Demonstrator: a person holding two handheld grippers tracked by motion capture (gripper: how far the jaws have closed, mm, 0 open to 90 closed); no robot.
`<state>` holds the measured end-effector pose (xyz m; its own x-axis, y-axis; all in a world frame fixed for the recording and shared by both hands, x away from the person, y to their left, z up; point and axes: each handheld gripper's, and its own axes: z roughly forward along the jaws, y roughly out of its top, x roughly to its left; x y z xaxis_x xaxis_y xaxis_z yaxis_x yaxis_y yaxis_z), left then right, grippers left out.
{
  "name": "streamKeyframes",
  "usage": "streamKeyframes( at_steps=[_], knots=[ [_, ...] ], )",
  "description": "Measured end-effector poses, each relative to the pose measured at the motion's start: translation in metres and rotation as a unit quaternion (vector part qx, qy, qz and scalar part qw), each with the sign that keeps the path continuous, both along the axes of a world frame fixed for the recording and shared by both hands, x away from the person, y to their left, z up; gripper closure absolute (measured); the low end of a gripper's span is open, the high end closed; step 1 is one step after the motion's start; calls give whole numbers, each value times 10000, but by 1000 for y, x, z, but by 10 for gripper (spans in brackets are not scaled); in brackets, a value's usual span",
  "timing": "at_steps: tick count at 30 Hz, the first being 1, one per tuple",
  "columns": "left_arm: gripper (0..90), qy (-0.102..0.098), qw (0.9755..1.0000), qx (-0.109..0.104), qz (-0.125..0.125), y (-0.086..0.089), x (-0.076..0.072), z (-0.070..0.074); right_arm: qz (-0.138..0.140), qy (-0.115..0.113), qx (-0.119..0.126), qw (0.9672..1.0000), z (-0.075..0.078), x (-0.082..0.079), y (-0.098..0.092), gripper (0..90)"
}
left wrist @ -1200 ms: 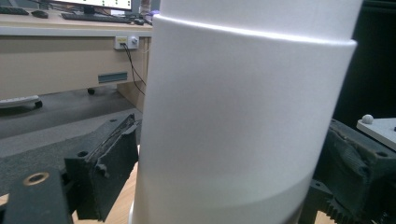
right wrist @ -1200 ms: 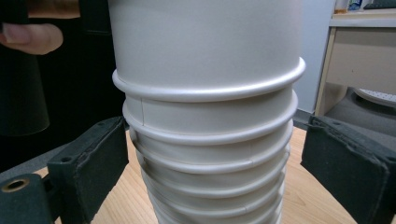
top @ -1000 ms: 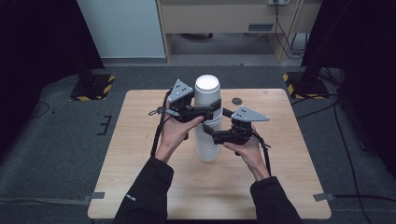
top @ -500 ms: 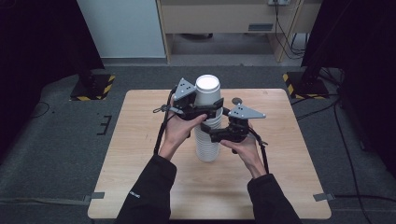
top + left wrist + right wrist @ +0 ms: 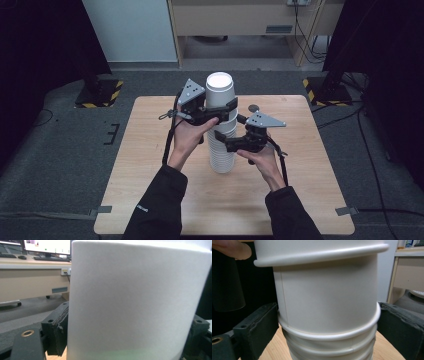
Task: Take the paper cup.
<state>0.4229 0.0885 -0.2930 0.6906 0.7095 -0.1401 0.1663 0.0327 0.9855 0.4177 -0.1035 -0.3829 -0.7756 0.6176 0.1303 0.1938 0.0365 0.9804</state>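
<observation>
Paper cups (image 5: pixel 221 131), white and stacked upside down, stand as a tall column at the middle of the worktop (image 5: pixel 150 165). Since half a second ago the left tongs (image 5: pixel 225 111) have stayed clamped on the top cup (image 5: pixel 220 90), which sits slightly higher than before; judged from this, the top cup is being drawn off the stack. Lower on the column, the right tongs (image 5: pixel 226 143) straddle the stack, their jaws against a rolled rim on either side, apparently steadying it. Behind the stack, a small dark round object (image 5: pixel 253 107) lies on the pale wood. Beyond the worktop: grey carpet, yellow-and-black striped stand bases (image 5: pixel 100 93), and a beige desk (image 5: pixel 240 20) with trailing cables.
</observation>
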Motion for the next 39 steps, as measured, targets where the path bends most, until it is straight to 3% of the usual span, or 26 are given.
streamKeyframes(
  at_steps=[15,28,39],
  knots=[
    [151,-386,9982,-437,126,8,-7,22,-65,-89,-16,9999,7,-7,-12,70],
    [152,-687,9934,-824,413,25,-15,33,-76,-150,-46,9998,11,-13,-16,70],
    [152,-771,9892,-1110,572,46,-22,36,-121,-176,-100,9997,7,-20,-25,70]
  ],
)
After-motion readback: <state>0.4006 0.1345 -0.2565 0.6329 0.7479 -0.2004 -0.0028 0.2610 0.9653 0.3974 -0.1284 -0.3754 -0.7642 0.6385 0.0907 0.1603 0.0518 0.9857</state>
